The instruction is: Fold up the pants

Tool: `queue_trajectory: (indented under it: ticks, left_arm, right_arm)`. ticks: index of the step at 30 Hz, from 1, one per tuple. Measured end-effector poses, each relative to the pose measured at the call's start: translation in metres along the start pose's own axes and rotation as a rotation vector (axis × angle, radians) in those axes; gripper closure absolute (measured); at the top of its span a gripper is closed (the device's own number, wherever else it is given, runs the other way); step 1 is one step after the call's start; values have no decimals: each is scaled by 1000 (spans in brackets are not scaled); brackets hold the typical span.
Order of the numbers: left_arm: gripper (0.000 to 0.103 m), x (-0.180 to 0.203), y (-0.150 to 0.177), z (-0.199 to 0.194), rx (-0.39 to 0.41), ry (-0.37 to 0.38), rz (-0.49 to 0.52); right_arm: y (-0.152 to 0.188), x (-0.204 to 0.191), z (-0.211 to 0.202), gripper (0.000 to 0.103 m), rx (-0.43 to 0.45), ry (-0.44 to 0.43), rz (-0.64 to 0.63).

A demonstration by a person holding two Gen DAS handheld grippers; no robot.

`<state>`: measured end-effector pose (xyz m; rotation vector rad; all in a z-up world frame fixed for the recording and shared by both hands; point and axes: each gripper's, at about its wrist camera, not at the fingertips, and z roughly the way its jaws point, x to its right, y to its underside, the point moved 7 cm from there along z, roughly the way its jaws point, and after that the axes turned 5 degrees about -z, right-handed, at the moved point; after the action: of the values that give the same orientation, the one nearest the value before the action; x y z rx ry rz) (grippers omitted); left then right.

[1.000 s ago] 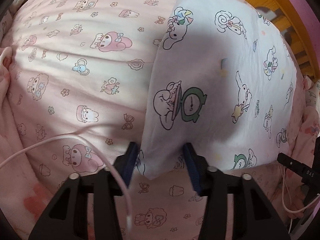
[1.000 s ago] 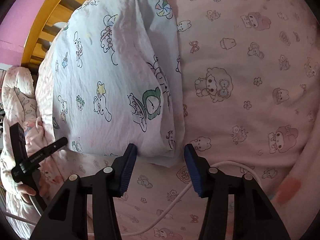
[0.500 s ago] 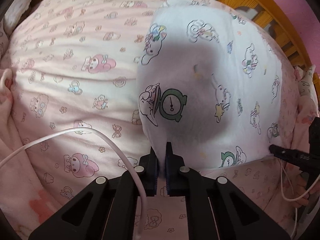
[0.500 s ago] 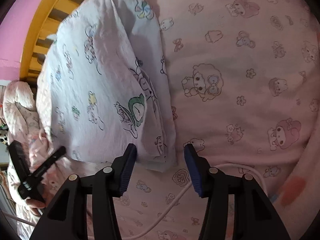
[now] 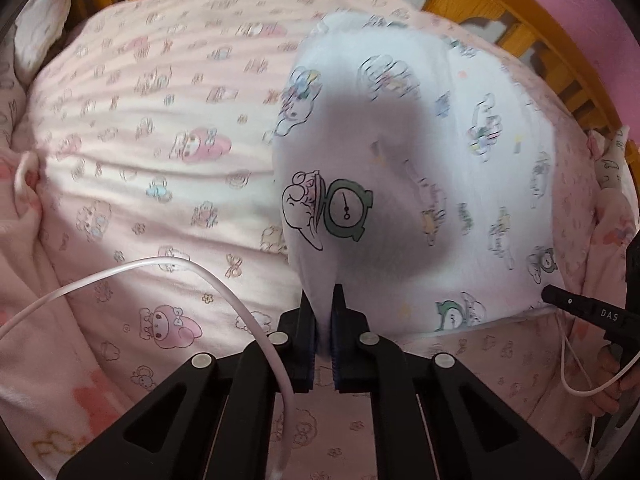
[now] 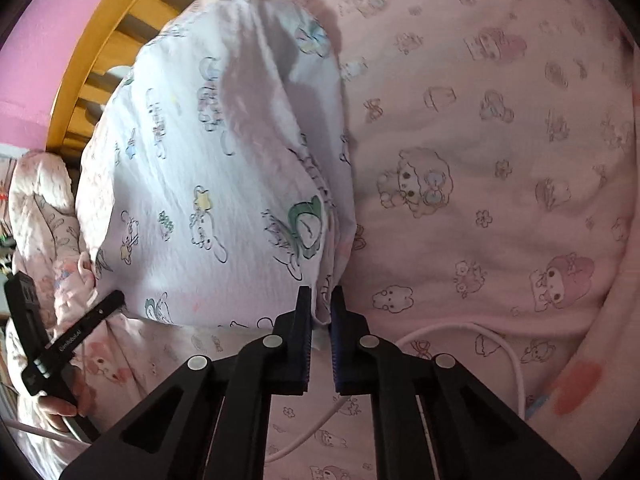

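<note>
The pants (image 5: 420,152) are white cloth with cartoon prints, lying folded lengthwise on a pink printed sheet (image 5: 160,168). My left gripper (image 5: 322,300) is shut on their near left corner, and the cloth rises from the sheet into the pads. In the right wrist view the pants (image 6: 208,168) lie to the left. My right gripper (image 6: 320,300) has its jaws closing on the near right corner, where the layered edge is pinched between the blue pads. The far end of the pants rests near the cot rail.
A wooden cot rail (image 5: 508,12) runs behind the pants, with a pink wall (image 6: 36,40) beyond it. A white cable (image 5: 208,276) loops over the sheet near my left gripper. A black part of the other hand-held device (image 6: 76,336) shows at the left edge, held by a hand.
Both grippers went from open around the pants' near corners to shut on them, the left first. The left one has lifted its corner a little.
</note>
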<state>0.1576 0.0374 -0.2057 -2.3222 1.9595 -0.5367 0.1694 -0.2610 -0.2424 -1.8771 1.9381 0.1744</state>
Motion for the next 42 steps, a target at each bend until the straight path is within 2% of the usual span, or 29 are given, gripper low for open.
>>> queue_trajectory:
  ticks: [4,7,14,16,17,20,21,22,23,24,25,28,30,33,35,37,39,42]
  left_arm:
    - [98,13,-18,-28,59,30,15]
    - [99,16,-44,-44,91,33,31]
    - [99,29,-98,-49,146,29,51]
    - [99,34,-96,-49,139,16,74]
    - [99,35,-93,-47,137,11,77]
    - [99,26,-77,-37,97,-6,75]
    - [99,21,-68,-33,79,-14,64]
    - [99,14,-61,-28,63,-22,48]
    - [99,7,-54,-24,45,-29,27]
    - [99,0,-46,-19,24,-31,6]
    - [99,-6,-41,-15,6,-35,-12]
    - [99,-17,-28,-8,-26,-42,-39]
    - [99,-22,-23,-6,-31,-45,-44]
    - [98,-25,-21,-2,-34,-29,-66]
    - [95,-27,-19,4,-49,-31,-74]
    - [88,-29,-18,9,-65,-30,-87]
    - [82,-33,-21,10,-70,-24,-100]
    - [64,-40,-31,8,-56,-8,-133]
  right_arm:
    - [-14,-13,-26,96,66,-20,-20]
    - [-40,-12,-45,96,124,-22,-14]
    - [-101,-15,-79,96,245,53,-56]
    - [-106,-12,-82,96,229,69,-71]
    - [-102,-11,-79,96,200,49,-68]
    - [-73,-10,-62,95,99,-11,-60]
    - [-63,-9,-53,92,63,-10,-61]
    - [-50,-7,-41,81,25,1,-59]
    - [-40,-4,-31,60,-3,11,-54]
    - [-34,-2,-24,49,-18,15,-44]
    - [-28,2,-16,49,-33,18,-16]
    - [-25,4,0,49,-69,-25,35]
    - [-25,5,8,49,-85,-14,45]
    - [-16,8,28,49,-159,-76,67]
    - [-13,12,36,49,-171,-94,96]
    - [-13,9,34,50,-173,-78,72]
    - [-10,8,35,69,-171,-19,48]
    - [-9,5,33,87,-152,8,10]
